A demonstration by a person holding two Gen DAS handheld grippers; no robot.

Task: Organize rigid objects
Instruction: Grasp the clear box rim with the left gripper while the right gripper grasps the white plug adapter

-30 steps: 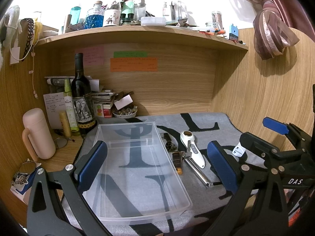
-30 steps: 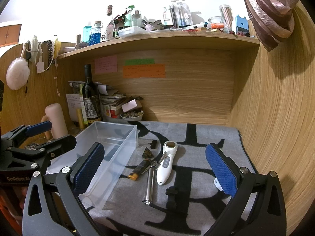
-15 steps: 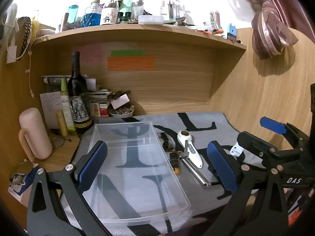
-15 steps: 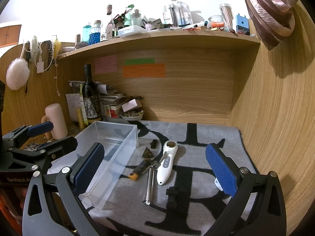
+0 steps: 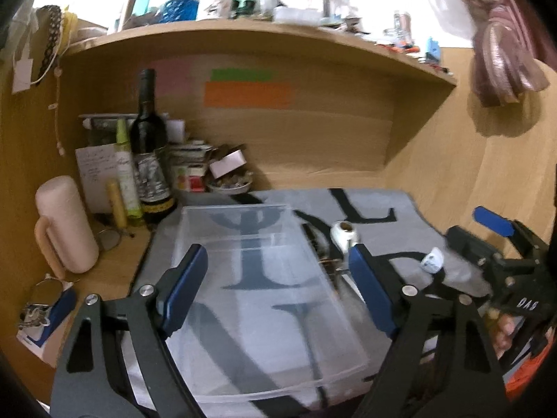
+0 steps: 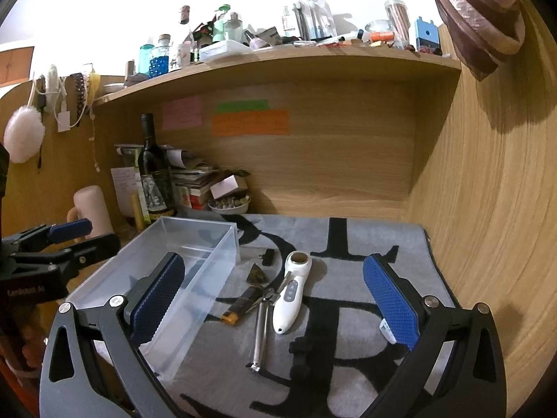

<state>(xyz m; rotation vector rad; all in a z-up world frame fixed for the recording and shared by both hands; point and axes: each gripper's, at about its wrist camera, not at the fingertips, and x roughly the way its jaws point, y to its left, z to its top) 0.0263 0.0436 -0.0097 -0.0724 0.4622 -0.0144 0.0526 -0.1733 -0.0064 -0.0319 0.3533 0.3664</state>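
One clear plastic bin (image 6: 181, 271) sits on the grey lettered mat (image 6: 348, 240), long and shallow, and it has nothing in it. Behind it, in the corner of the wooden desk alcove, a small white bowl (image 6: 229, 205) holds what looks like pebbles or nuts, next to a dark wine bottle (image 6: 153, 170). The loose things lie in a cluster on the mat just to the right of the bin: a white handheld device (image 6: 290, 292), a slim metal tool (image 6: 261, 327) touching its left side, a dark lighter with an orange end (image 6: 242, 304), a small brownish triangular piece (image 6: 257, 273) and a little black plug (image 6: 268, 257) nearest the back. The right gripper (image 6: 275, 299) hangs over this cluster with its blue pads spread wide, gripping nothing; the white device and metal tool lie between them, lower down on the mat. The left gripper (image 5: 278, 292) hovers over the bin, fingers likewise wide apart and holding nothing, the bin's floor showing between them.
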